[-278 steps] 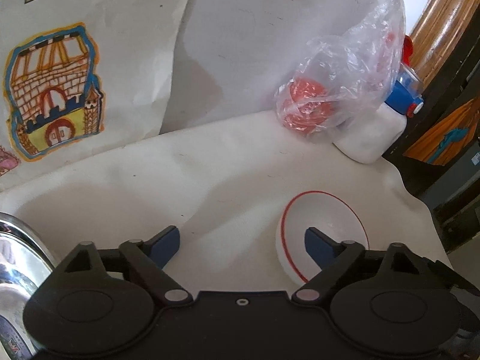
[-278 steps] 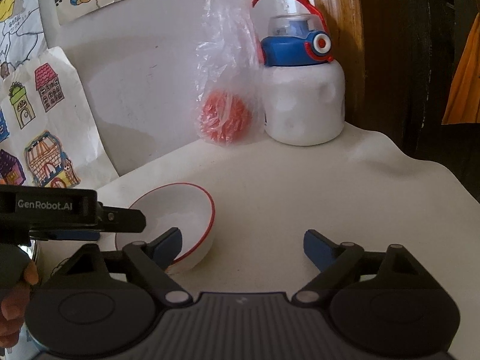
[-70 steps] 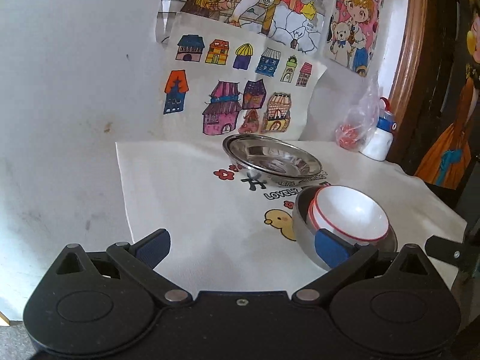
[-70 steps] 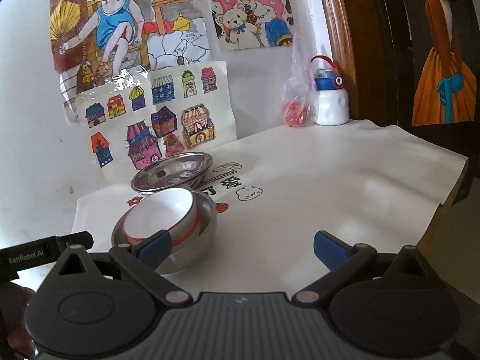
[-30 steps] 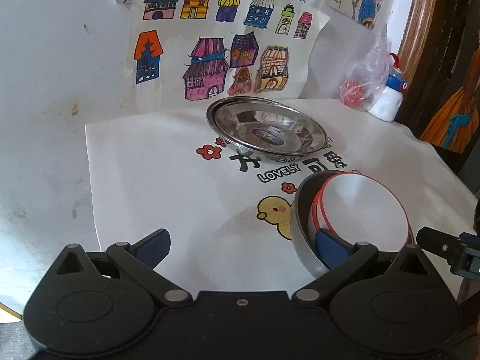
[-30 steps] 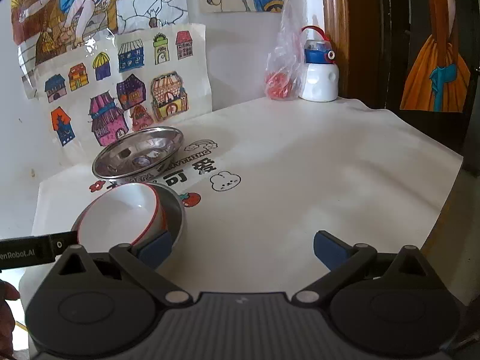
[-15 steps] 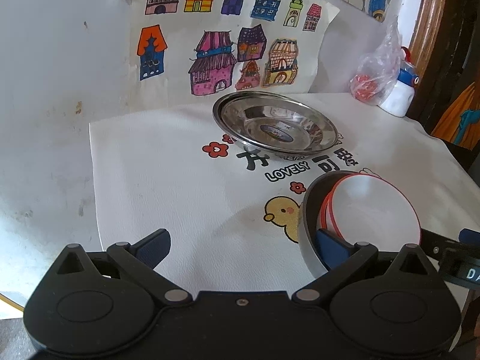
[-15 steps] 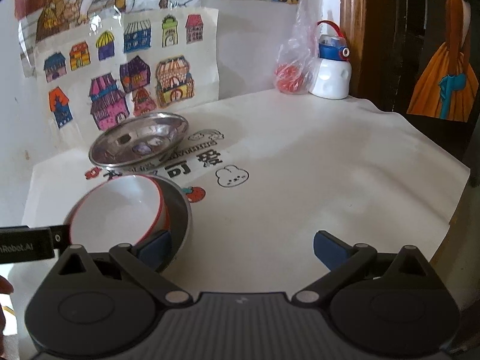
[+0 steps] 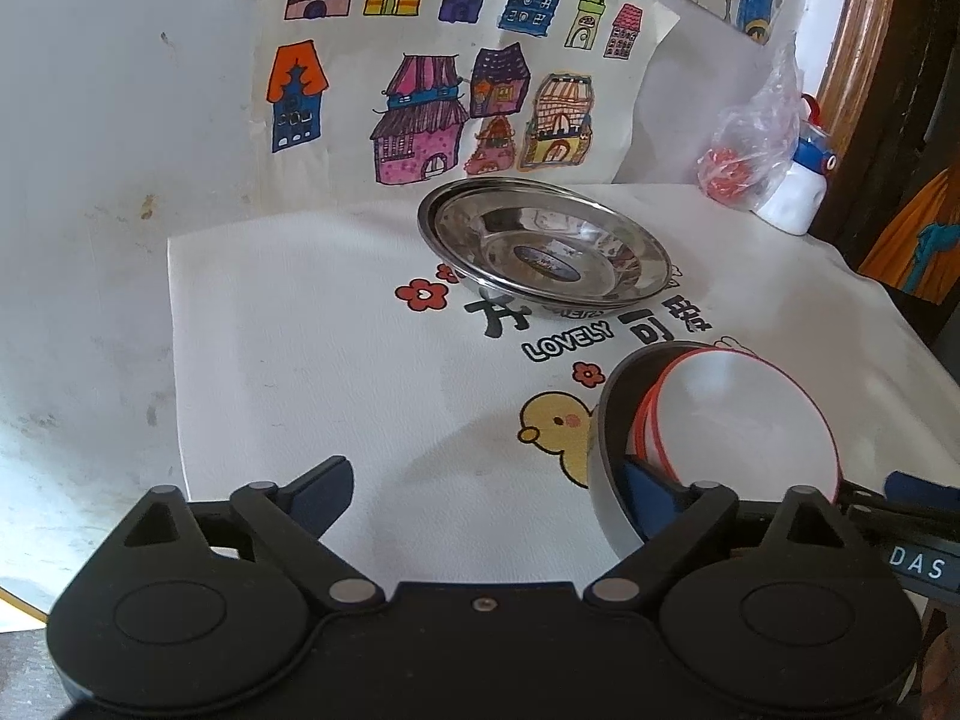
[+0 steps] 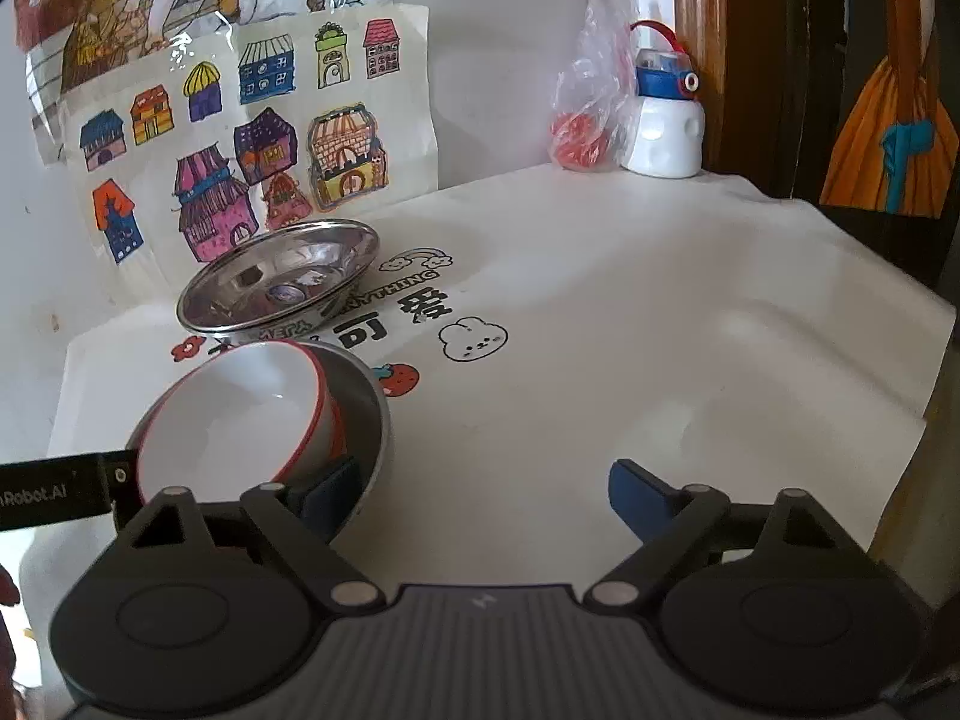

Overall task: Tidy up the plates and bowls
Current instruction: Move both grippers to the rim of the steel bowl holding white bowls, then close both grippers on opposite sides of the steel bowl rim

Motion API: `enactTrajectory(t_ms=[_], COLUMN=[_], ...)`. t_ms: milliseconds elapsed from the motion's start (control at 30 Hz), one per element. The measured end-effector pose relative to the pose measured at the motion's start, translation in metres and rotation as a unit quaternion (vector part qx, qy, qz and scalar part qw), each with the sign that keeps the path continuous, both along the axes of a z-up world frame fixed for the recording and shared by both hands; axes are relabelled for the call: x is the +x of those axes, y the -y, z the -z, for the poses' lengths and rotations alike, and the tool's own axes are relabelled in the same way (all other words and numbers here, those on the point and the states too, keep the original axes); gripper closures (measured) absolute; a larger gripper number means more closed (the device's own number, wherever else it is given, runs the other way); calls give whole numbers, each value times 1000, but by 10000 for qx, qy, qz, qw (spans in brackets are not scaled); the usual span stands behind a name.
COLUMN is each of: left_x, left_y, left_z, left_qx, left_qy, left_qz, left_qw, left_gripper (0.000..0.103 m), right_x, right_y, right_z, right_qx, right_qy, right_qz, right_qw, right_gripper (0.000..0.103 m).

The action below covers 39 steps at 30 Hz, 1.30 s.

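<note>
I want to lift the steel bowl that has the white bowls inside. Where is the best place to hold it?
Probably by its rim wall. The steel bowl sits upright with the white bowls tilted inside, leaving a gap on its right, where the right claw, now closing, has one finger dipping inside.

Printed cloth (image 9: 336,360) covering the surface: "LOVELY" in black outlined capitals, beside large black Chinese characters; in the right wrist view, "ANYTHING" partly readable in green near the steel dish (image 10: 279,285).

Right tool (image 9: 912,564), side label: "DAS".

Left tool (image 10: 57,495), side label: "nRobot.AI", beginning cut off.
</note>
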<state>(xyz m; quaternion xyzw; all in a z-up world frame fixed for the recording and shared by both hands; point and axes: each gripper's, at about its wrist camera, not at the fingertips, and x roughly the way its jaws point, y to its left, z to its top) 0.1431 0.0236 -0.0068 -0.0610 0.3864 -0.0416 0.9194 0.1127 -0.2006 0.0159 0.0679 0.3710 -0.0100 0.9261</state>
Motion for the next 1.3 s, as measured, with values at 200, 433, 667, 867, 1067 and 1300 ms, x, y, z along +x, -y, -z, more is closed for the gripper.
enactTrajectory(t_ms=[200,433,667,867,1067,1300], left_x=[0,-2,-2,-4,-6,-8], left_y=[0,-1,1,5,15,21], left_z=[0,1,0,-2,-5,-6], left_qx=[-174,-351,-511,-598,-472,-420], left_qy=[16,46,31,69,184,211], left_qz=[55,76,77,78,234,397], left_qw=[9998,9993,9987,9982,9984,9981], left_gripper=[22,30,43,57,75,93], right_x=[-1,-4,-5,-8,-11,-15], right_y=[-1,-5,-2,-3,-9,-11], right_z=[-1,-3,-1,-1,-3,-3], right_qx=[181,348,511,601,531,506], right_qy=[66,170,210,290,357,427], right_qz=[-86,-219,-206,-252,-356,-380], right_qw=[9998,9990,9983,9975,9973,9971], right_gripper=[29,51,57,64,81,89])
